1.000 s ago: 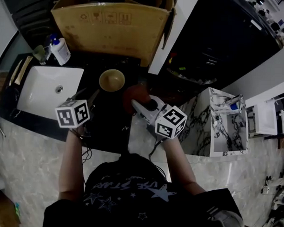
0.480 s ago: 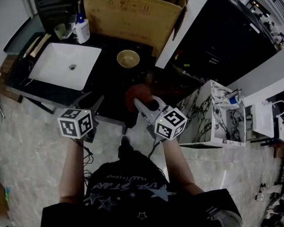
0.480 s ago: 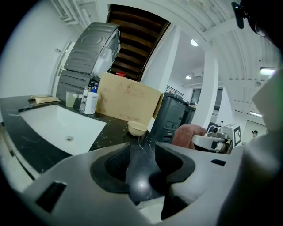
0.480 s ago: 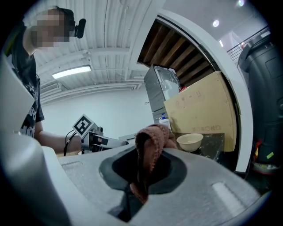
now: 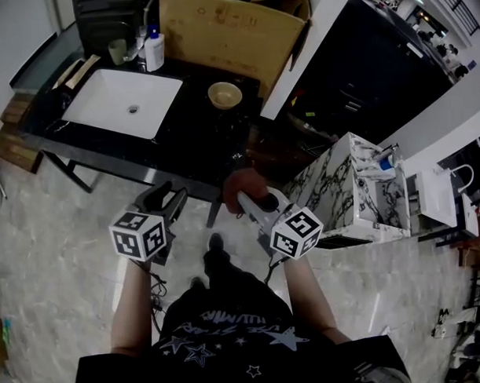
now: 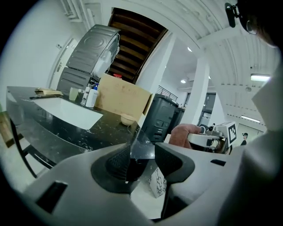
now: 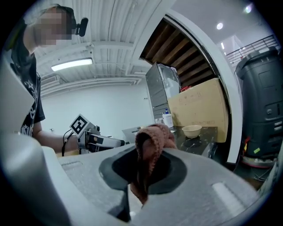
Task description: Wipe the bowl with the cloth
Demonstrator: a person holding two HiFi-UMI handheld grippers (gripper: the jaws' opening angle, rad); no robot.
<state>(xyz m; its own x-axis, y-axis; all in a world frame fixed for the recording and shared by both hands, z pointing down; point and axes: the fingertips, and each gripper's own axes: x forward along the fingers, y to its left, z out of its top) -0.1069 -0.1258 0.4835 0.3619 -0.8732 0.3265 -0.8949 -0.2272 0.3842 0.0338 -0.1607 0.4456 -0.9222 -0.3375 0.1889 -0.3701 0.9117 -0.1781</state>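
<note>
A small tan bowl stands on the black counter, to the right of the sink; it also shows far off as the bowl and the bowl. My right gripper is shut on a reddish-brown cloth, which bunches up out of the jaws as the cloth. My left gripper is open, with nothing between its jaws in the left gripper view. Both grippers hang over the floor, well short of the counter and the bowl.
A white sink is set in the counter's left part, with a soap bottle and a cup behind it. A cardboard box stands behind the bowl. A marble-patterned cabinet is at the right.
The view has drawn back from the counter. Both grippers have come away from the bowl and now hang over the floor. The cloth stays in the right gripper.
</note>
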